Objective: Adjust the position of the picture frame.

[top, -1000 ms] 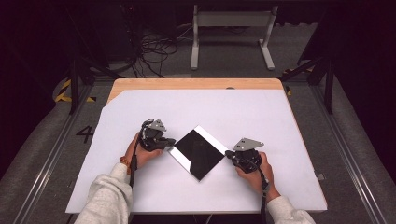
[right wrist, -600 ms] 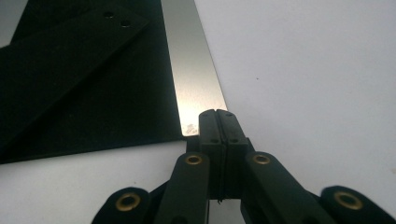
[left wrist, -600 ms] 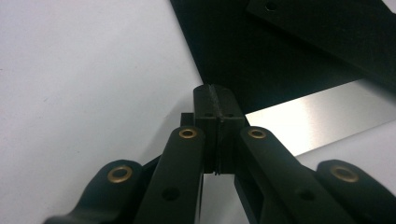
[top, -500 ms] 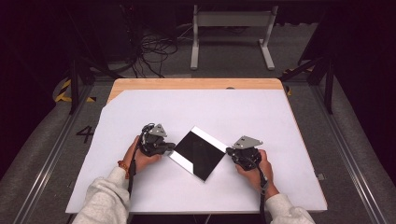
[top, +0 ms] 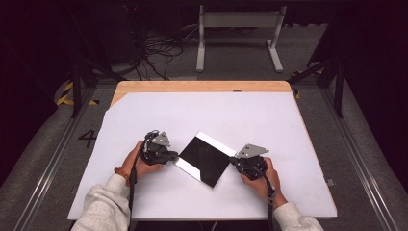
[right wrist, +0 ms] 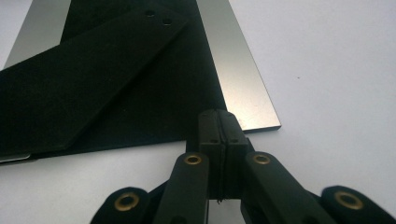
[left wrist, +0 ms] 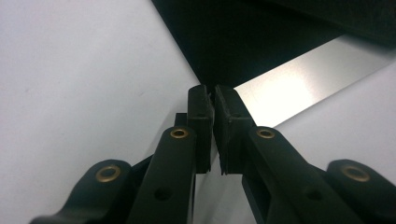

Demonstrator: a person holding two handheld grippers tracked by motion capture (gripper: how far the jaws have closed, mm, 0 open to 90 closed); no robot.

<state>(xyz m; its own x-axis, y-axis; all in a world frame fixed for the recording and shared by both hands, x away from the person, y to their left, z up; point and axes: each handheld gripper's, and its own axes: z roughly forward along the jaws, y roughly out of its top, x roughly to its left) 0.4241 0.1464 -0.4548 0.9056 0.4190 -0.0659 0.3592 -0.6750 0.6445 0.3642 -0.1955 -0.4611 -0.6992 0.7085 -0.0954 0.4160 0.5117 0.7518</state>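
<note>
A black sheet [top: 204,156] lies folded over a flat silver plate [top: 190,169] on the white table cover [top: 226,113], set corner-on like a diamond. My left gripper [top: 175,156] is at its left corner. In the left gripper view that gripper [left wrist: 213,95] has just been opening: a thin gap shows between the pads, whose tips rest at the black sheet's [left wrist: 252,42] corner beside the silver plate [left wrist: 303,84]. My right gripper [top: 234,161] is at the right corner. In the right gripper view it [right wrist: 218,114] is shut on the corner of the black sheet [right wrist: 116,93], by the plate [right wrist: 238,79].
A strip of wooden tabletop [top: 202,86] shows beyond the white cover's far edge. Past the table are a white metal stand [top: 238,29] and cables [top: 154,53] on the floor. Dark rails run along both sides of the table.
My left hand has eased slightly toward the near edge. The sheet, the plate and the right hand stay where they were.
</note>
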